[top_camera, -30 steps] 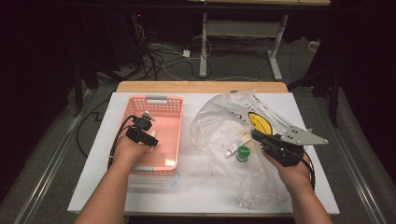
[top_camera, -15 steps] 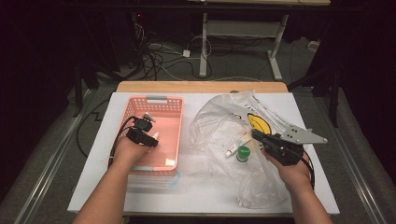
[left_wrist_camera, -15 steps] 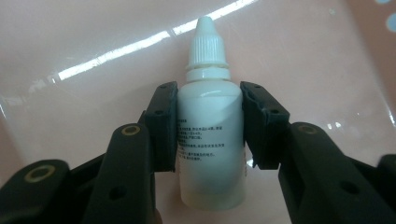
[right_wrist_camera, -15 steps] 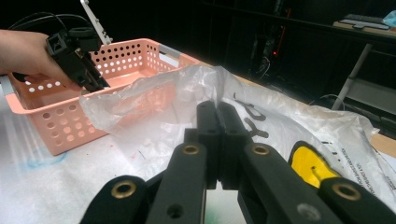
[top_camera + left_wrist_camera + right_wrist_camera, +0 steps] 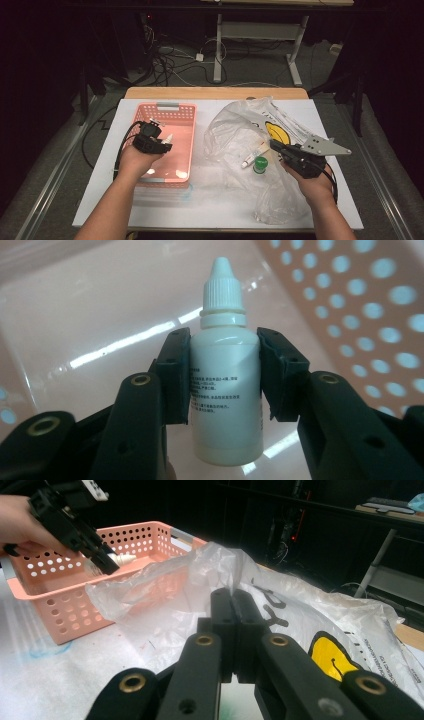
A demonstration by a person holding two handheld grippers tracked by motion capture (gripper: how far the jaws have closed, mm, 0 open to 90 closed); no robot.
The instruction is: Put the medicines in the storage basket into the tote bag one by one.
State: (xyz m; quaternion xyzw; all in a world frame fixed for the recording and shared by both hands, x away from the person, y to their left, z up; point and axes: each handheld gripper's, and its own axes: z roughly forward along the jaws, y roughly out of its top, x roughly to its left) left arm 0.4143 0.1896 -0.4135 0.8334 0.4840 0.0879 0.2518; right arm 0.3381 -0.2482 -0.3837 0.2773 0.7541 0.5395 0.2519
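The left gripper [image 5: 223, 377] is holding a small white dropper bottle [image 5: 224, 385] between its pads, jaws partly closed on the bottle's sides, cap pointing away from the hand. Its jaws have just been closing a little further with the bottle between them. Right behind and beneath the bottle, the floor and perforated wall of the pink basket [image 5: 350, 315] are showing, so the bottle is hanging inside the basket, above its bottom.

The right gripper [image 5: 233, 602] is resting with its jaws pressed fully together, pinching the edge of the clear plastic bag [image 5: 210, 580] that is spreading ahead of it. In the high view, a tube [image 5: 254, 153] and a green cap [image 5: 260, 163] are lying within the bag just ahead of that gripper [image 5: 276, 146].

By my judgement, the step in hand is carrying the bottle into the basket. The next move is calling for lowering it to the basket floor, opening the jaws wide enough to free it, then withdrawing without tipping it.
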